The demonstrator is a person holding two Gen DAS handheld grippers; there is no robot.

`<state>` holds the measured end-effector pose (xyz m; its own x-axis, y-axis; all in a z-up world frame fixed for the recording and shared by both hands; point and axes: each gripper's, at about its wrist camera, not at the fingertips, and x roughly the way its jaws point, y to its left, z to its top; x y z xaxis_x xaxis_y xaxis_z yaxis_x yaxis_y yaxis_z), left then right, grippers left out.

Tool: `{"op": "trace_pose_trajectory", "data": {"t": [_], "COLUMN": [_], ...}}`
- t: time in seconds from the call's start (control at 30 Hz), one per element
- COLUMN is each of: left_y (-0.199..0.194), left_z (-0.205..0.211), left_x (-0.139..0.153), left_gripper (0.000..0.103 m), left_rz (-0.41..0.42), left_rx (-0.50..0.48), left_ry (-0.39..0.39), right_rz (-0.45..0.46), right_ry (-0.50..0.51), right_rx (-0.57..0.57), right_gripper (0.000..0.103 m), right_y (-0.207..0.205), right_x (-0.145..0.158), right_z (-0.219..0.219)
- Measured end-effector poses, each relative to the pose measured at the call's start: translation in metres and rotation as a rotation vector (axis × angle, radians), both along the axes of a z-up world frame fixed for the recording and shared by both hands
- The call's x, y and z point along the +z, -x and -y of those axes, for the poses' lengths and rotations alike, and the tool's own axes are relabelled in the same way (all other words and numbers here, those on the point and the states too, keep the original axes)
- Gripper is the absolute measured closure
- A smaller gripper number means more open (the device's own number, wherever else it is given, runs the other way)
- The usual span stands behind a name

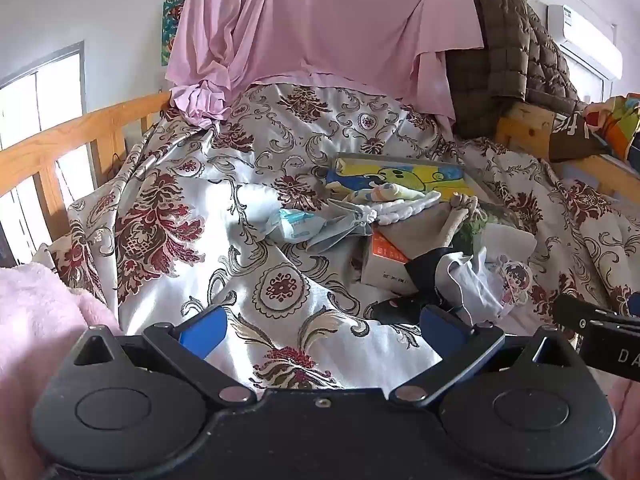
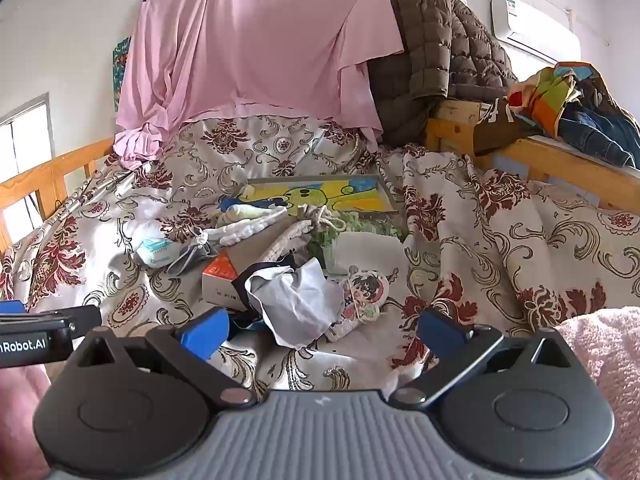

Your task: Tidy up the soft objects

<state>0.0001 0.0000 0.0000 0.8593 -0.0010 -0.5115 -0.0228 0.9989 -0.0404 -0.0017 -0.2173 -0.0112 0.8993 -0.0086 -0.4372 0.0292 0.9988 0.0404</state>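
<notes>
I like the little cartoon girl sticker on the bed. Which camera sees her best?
The right wrist view: the cartoon sticker lies near the middle of the picture, whole and large. In the left wrist view the same sticker sits far to the right, smaller and partly tucked behind the crumpled white cloth.

Bedroom — wooden bed (image 1: pixel 60 140), floral bedspread (image 1: pixel 192 184)

Left claw (image 1: pixel 320 332) and right claw (image 2: pixel 324 330) gape wide, empty

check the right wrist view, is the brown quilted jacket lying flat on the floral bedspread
No, the brown quilted jacket is draped high over the wooden bed frame, beside the hanging pink sheet.
</notes>
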Motion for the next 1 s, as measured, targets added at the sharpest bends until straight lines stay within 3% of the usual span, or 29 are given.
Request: {"op": "trace_pose_trajectory", "data": {"t": [1.0], "left_y": [0.0003], "left_z": [-0.0001], "left_x": [0.0], "left_gripper": [0.001], "left_rz": [0.005], "left_rx": [0.0], "left_ry": [0.0], "right_rz": [-0.002], "right_ry": [-0.003], "right_rx": [0.0], "right_gripper": [0.0], "right_y": [0.0006], "right_x": [-0.0006], "right_z": [0.0002]}}
